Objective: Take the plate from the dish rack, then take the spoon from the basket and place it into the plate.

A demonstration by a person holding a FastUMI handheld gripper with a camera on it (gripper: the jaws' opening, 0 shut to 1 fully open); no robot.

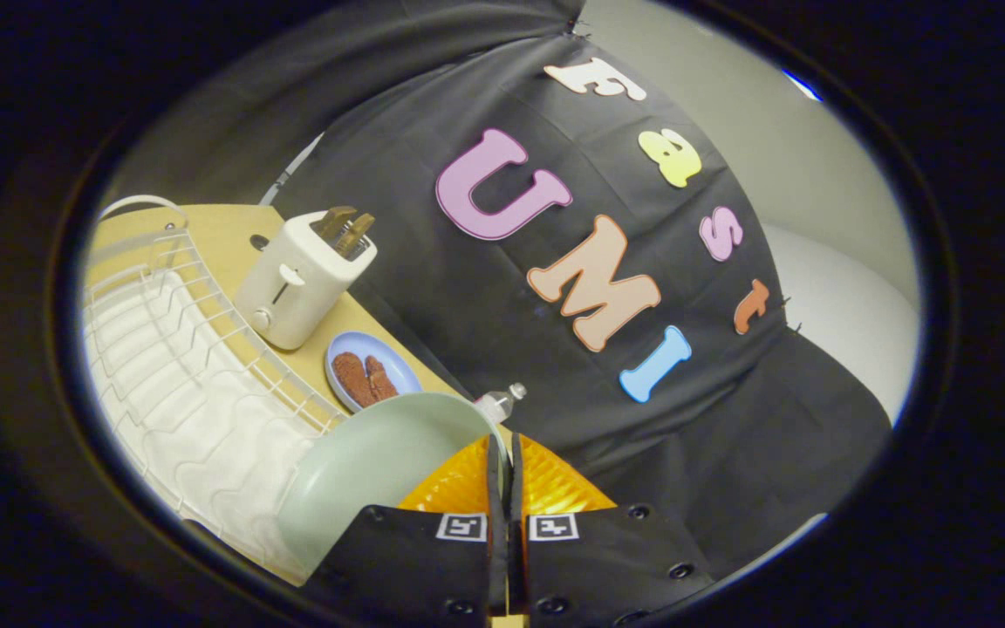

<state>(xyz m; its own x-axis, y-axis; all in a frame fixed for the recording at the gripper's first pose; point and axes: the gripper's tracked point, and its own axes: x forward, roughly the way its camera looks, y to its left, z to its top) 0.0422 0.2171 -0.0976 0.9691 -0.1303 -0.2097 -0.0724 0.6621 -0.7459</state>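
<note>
A pale green plate is held on edge, its rim pinched between my two fingers. My gripper is shut on that rim, and the plate hangs tilted beside and above the white wire dish rack. The rack's slots near the plate hold nothing.
A white toaster with toast in its slots stands on the wooden table beyond the rack. A small blue plate with brown food lies ahead of the green plate. A clear bottle stands by the black cloth wall.
</note>
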